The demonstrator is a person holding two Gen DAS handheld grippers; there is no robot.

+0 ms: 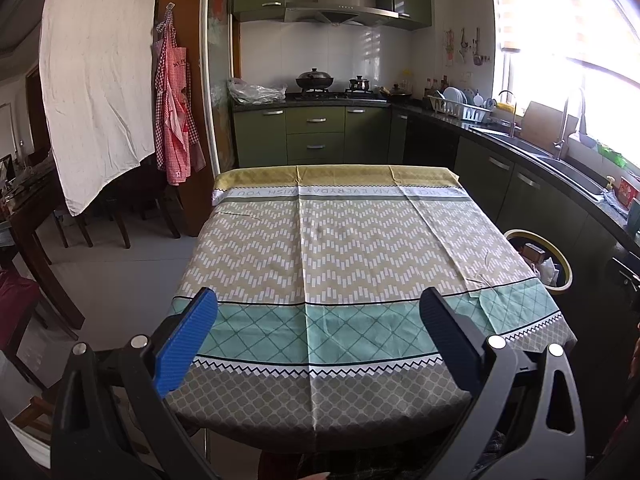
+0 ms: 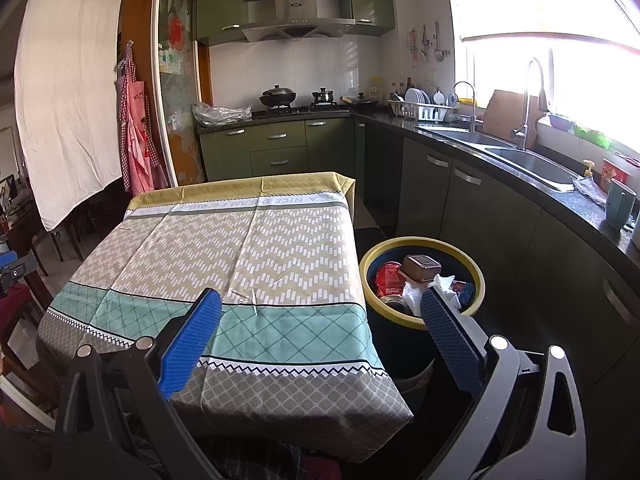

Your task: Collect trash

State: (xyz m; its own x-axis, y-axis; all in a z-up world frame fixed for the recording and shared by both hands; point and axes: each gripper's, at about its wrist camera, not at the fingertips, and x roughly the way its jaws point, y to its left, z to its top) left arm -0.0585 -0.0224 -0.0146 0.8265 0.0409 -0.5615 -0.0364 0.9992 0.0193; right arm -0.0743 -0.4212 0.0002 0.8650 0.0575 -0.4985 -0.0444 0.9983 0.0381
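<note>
two grippers, each with two blue ribbed pads on black arms, hang over the near edge of one table. the left gripper [image 1: 318, 346] has its pads spread wide and grips nothing; between them lies only the patterned tablecloth [image 1: 340, 256], banded in yellow, beige zigzag, teal lattice and grey. the right gripper [image 2: 322, 344] is equally wide apart and equally bare, its left pad over the cloth's teal band, its right pad in front of the bin.

one round dark bin with a yellow rim [image 2: 370, 280] stands on the floor just beside the table's right edge. the trash is inside it: one brown square plastic tray [image 2: 421, 267] on top, one crumpled white tissue [image 2: 428, 292] beneath it, and red wrappers [image 2: 388, 278] to the left, their count unclear.

beyond, two lidded black pots [image 2: 278, 96] sit on the stove, one white dish rack [image 2: 422, 110] holds plates, and two tall steel taps [image 2: 532, 100] rise over the sink. one red checked apron [image 1: 174, 108] hangs on the left.
</note>
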